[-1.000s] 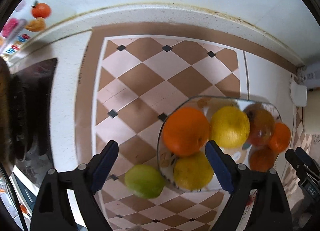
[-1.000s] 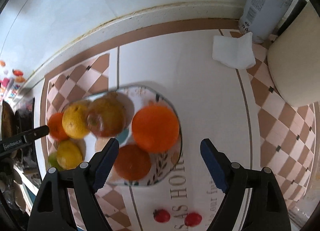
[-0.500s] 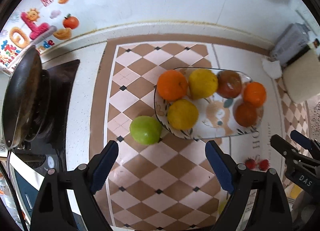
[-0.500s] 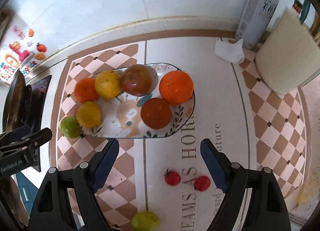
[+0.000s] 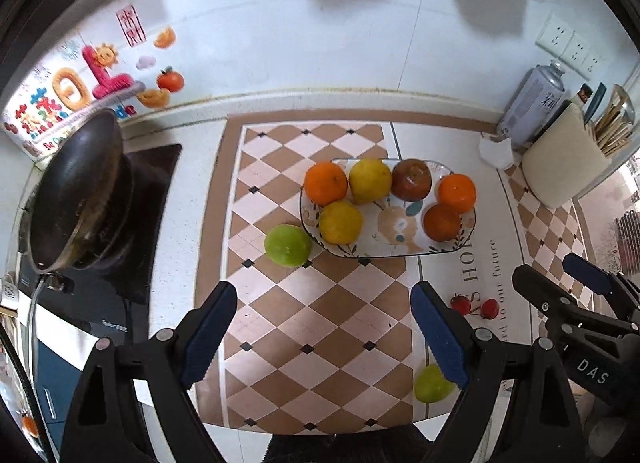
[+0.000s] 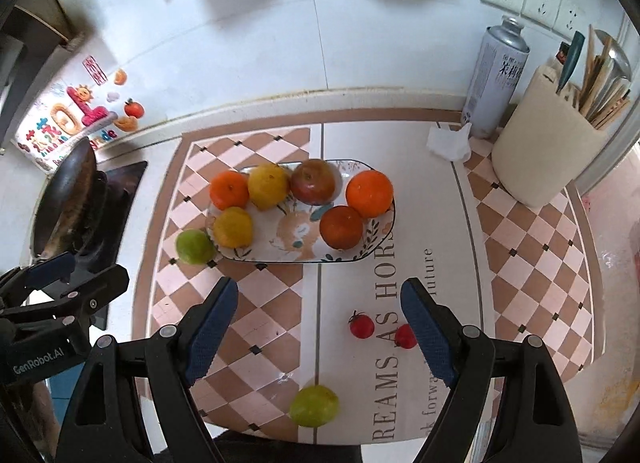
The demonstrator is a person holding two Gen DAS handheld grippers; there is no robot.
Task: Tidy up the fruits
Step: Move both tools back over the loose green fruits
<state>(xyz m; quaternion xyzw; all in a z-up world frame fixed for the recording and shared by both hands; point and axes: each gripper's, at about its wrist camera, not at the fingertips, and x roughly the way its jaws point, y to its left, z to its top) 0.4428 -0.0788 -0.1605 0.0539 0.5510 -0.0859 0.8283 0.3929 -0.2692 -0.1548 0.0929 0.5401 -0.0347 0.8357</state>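
Note:
A patterned oblong plate (image 5: 400,249) (image 6: 280,253) on the counter mat holds several fruits: oranges, yellow citrus and a dark red apple (image 6: 313,181). A green fruit (image 5: 287,245) (image 6: 195,246) lies on the mat against the plate's left end. A second green fruit (image 6: 314,405) (image 5: 430,385) lies near the front edge. Two cherry tomatoes (image 6: 362,325) (image 5: 461,303) lie on the mat to the right. My left gripper (image 5: 324,333) and right gripper (image 6: 318,327) are both open and empty, high above the mat and well back from the plate.
A black wok (image 5: 76,191) sits on the stove at the left. A spray can (image 6: 494,77), a crumpled tissue (image 6: 448,141) and a cream utensil holder (image 6: 548,151) stand at the back right. The tiled wall (image 6: 280,43) runs behind the counter.
Both grippers have pulled up and back from close over the plate. The whole counter, the tomatoes and the second green fruit have come into view. Both stay open.

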